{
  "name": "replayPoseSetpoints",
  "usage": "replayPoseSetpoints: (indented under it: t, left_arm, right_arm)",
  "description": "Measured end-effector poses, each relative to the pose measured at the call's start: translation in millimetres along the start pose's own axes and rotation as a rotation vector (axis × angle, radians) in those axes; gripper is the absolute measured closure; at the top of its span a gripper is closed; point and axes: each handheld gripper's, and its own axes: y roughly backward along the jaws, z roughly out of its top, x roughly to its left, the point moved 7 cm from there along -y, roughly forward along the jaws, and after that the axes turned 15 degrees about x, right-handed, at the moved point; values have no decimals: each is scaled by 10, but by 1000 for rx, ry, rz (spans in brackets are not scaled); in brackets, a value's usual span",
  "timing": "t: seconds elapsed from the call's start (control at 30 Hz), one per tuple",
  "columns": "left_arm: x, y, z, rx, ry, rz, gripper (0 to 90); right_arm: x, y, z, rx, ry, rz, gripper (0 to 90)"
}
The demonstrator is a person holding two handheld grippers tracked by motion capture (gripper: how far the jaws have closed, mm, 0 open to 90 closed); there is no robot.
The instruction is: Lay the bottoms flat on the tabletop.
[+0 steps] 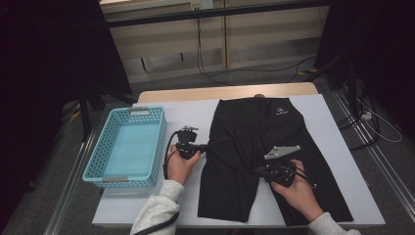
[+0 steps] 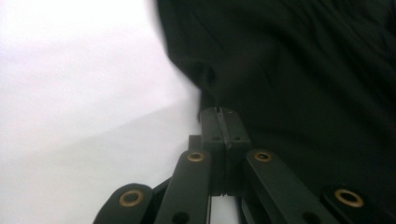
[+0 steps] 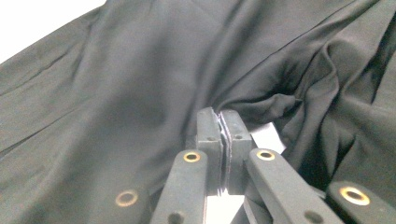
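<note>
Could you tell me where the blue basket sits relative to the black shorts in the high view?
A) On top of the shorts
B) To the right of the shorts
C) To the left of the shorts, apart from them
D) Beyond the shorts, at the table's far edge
C: the blue basket stands on the white table cover left of the black shorts, with the left gripper in the gap between them.

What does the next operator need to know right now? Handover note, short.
Left gripper: shut on the outer left edge of the black shorts, about mid-leg.
Right gripper: shut on fabric at the crotch, between the two legs; a pinched fold shows in the right gripper view.
Shorts: lying flat on the white table cover, waistband at the far side, legs toward the person.
Blue basket: left of the shorts, nothing in it.
Done: both grips taken.
Left: likely fold the shorts and put them in the basket; no fold made yet.
</note>
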Motion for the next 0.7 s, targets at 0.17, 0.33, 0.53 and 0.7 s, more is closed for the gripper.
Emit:
replayPoseSetpoints:
  t: [0.17,0.33,0.53,0.7]
  left_arm:
    - [103,2,-34,10,20,2,900]
    - [145,-4,-94,-10,4,25,832]
    - [72,96,-229,-5,-35,30,512]
    - [-30,155,-382,7,-68,28,462]
  right_arm:
    - [1,-16,-5,10,2,1,882]
    - [-23,-12,-29,21,2,-11,882]
    - [-53,12,-50,31,11,-54,881]
    - [-72,28,-58,33,9,-83,854]
